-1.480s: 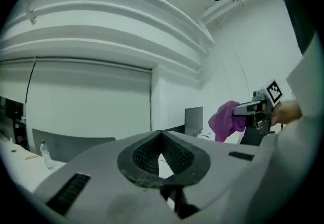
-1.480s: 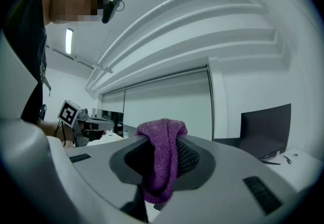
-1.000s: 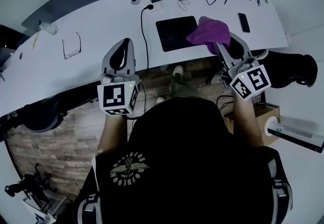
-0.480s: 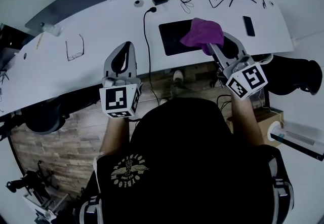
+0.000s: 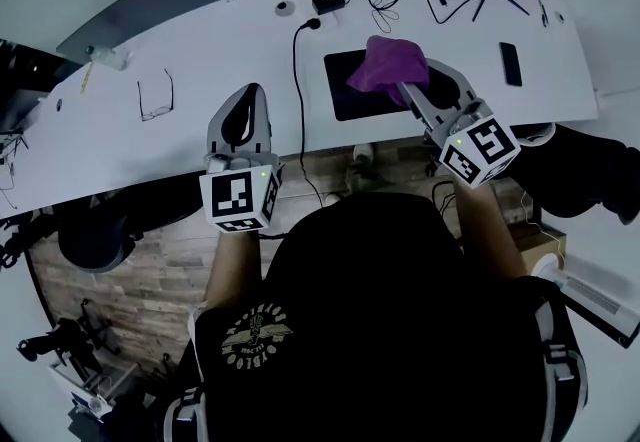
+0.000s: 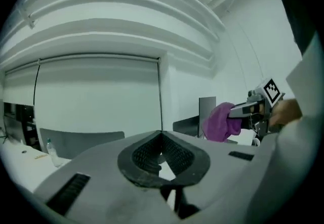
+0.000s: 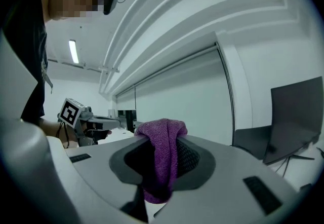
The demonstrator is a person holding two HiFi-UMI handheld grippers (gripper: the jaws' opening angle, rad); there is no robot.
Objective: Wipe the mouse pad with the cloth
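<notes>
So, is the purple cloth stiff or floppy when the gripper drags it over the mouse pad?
Probably floppy: the cloth droops in folds between the right gripper's fingers. It looks light, so likely it bunches rather than slides flat on the mouse pad.

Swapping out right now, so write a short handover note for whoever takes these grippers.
Left gripper: shut and empty, held near the front edge of the desk, left of the mouse pad.
Right gripper: shut on the cloth, holding it over the pad's right part. Whether it touches the pad can't be told.
Done: cloth picked up and at the pad.
Left: press it down and wipe the whole pad.
</notes>
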